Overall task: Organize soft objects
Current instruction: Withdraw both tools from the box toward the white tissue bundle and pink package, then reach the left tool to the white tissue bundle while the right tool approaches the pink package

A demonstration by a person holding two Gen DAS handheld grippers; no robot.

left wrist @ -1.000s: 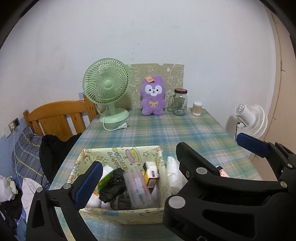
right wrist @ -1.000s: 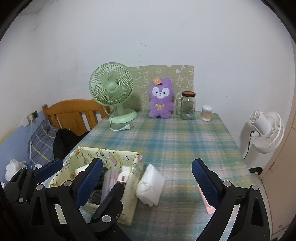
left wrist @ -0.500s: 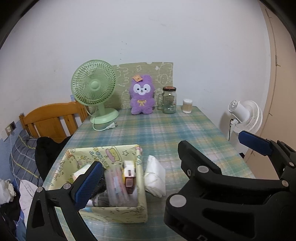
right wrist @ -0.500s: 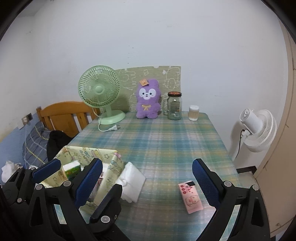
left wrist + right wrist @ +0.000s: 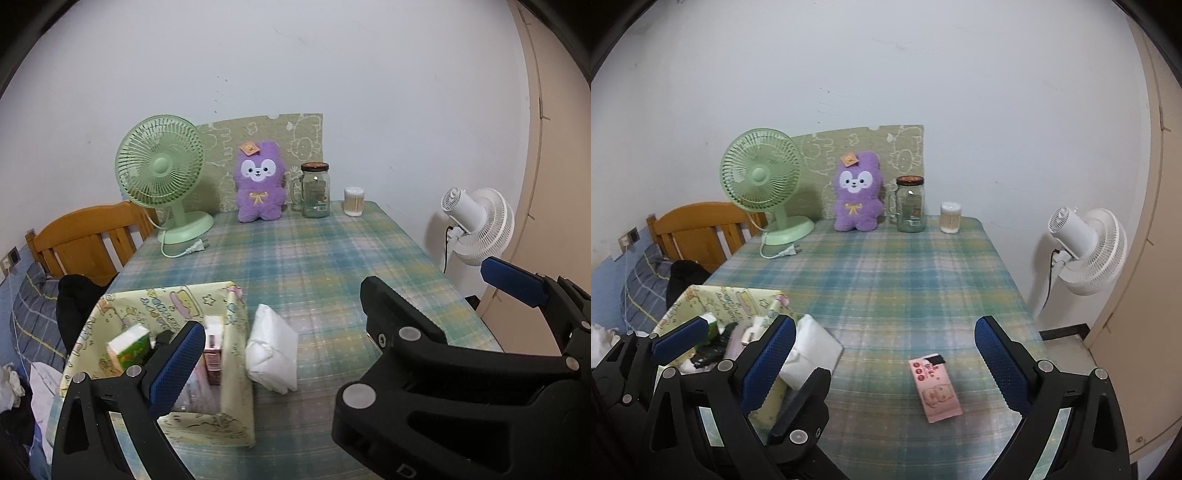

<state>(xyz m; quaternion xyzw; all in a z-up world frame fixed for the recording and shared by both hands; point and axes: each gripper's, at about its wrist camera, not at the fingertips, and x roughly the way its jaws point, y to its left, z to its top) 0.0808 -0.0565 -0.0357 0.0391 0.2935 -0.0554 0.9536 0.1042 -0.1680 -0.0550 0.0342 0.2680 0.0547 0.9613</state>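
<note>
A white soft tissue pack [image 5: 273,349] [image 5: 812,350] lies on the plaid tablecloth against the right wall of a yellow-green cartoon-print fabric box [image 5: 236,373] [image 5: 738,295]. The box holds a green-and-white pack [image 5: 127,347], a small pink carton and dark items. A pink packet [image 5: 936,387] lies flat to the right, between the fingers of my right gripper [image 5: 884,347], which is open and empty above the table. My left gripper [image 5: 314,332] is open too, over the box and white pack. A purple plush [image 5: 260,181] [image 5: 857,192] sits at the far edge.
At the back stand a green desk fan [image 5: 162,177] with its loose plug, a glass jar [image 5: 314,190] and a cotton-swab tub [image 5: 354,201]. A white fan [image 5: 1086,251] stands off the table's right edge. A wooden chair [image 5: 701,229] with dark clothing is at the left.
Both grippers have drawn back and shifted right, so the box sits further left in view. The pink packet has come into the right wrist view. Both stay open and empty.
</note>
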